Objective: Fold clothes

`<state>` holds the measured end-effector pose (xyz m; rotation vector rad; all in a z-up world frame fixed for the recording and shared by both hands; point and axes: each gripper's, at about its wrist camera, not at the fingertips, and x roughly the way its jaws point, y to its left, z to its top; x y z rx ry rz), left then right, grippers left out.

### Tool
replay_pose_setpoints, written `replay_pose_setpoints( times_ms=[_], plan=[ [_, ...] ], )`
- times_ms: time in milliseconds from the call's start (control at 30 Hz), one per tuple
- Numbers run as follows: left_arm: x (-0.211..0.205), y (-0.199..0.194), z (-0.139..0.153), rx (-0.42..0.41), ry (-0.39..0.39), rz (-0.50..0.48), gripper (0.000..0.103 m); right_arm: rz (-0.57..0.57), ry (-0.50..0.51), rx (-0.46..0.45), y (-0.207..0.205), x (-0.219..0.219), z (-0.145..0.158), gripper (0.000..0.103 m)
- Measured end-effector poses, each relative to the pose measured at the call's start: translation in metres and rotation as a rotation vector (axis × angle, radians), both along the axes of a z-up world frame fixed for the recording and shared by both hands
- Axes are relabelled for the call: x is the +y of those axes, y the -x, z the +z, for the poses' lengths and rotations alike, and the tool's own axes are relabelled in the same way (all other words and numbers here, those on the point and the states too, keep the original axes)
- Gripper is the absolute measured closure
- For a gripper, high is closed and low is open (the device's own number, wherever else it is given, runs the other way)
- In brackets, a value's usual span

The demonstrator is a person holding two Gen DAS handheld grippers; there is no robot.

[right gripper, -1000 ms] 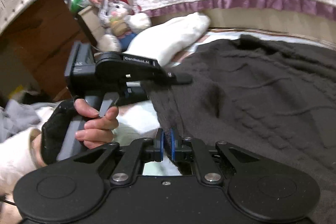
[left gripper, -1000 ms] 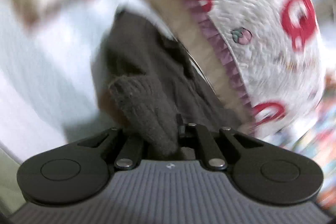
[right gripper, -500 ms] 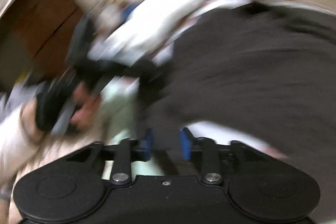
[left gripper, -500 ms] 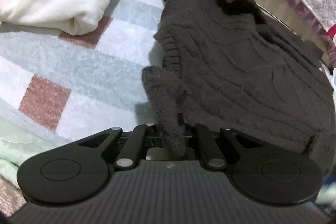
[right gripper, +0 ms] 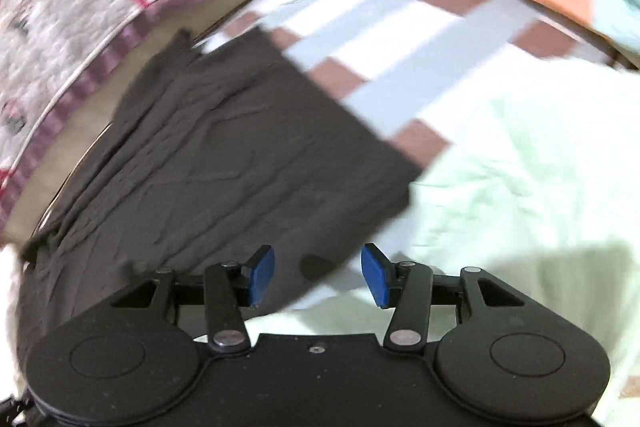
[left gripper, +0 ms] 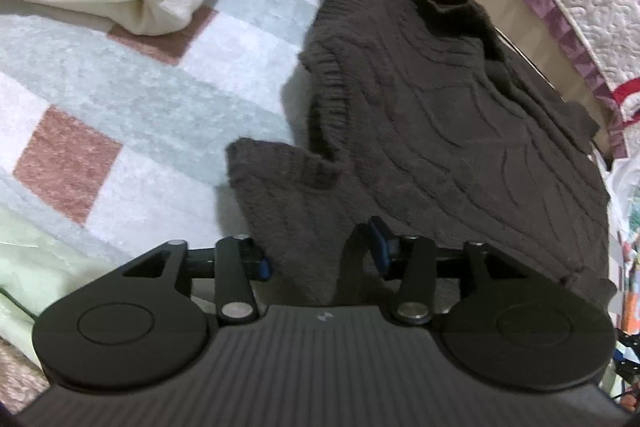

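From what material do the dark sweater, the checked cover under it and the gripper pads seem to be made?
Dark sweater: a soft matte knit, probably wool or acrylic; raised cable lines and a ribbed edge show. Checked cover: seems fleece or plush, because its surface looks fuzzy and dull. Pads of the right gripper: smooth blue, likely rubber or soft plastic; the look does not settle which.

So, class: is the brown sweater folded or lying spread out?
Mostly spread: the brown sweater lies flat on the checked blanket, one sleeve out.
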<state>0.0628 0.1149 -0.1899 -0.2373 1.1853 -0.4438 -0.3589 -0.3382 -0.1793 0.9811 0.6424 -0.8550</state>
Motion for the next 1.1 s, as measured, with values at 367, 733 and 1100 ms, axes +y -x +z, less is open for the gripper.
replay_pose_setpoints(
  times_ms=[367, 733, 1100],
  plan=[
    [-0.018, -0.004, -0.001, 0.017, 0.014, -0.063, 0.054, -0.040, 0.159, -0.162, -0.031, -0.014, -0.032, 0.084],
    [0.032, 0.039, 0.077, -0.146, 0.028, 0.004, 0.098, 0.144, 0.379, -0.228, -0.010, -0.034, 0.067, 0.091],
    [0.027, 0.021, 0.031, 0.026, -0.054, 0.010, 0.049, 0.212, 0.397, 0.229, -0.022, -0.023, 0.015, 0.080]
  ],
)
